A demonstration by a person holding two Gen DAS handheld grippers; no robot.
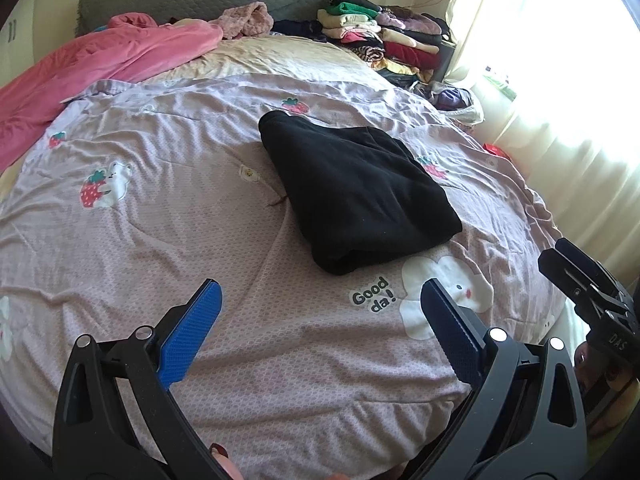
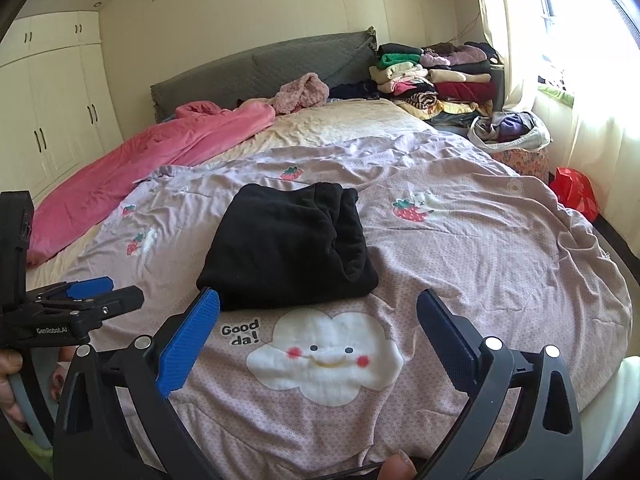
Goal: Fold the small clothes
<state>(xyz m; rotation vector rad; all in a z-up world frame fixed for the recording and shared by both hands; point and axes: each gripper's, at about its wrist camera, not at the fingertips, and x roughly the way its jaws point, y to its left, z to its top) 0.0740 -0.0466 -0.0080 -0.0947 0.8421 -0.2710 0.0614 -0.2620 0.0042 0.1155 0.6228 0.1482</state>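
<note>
Bedroom, lilac quilt spread over bed. Black garment lies mid-bed, already folded into compact block, untouched. Left gripper and right gripper both spread wide, empty, hovering near edge. Fold looks finished; stacking on far-right pile probably left.

Folded garment: plain black, no print at all.
Quilt cover: pale lilac, dotted with strawberries and white bears, and a white smiling cloud with red cheeks!
Blanket: solid pink.
Headboard: grey-green, quilted.
Finger pads: bright blue and textured on black frames.
Bag by the bed: red.
Wardrobe: cream, with dark handles.
</note>
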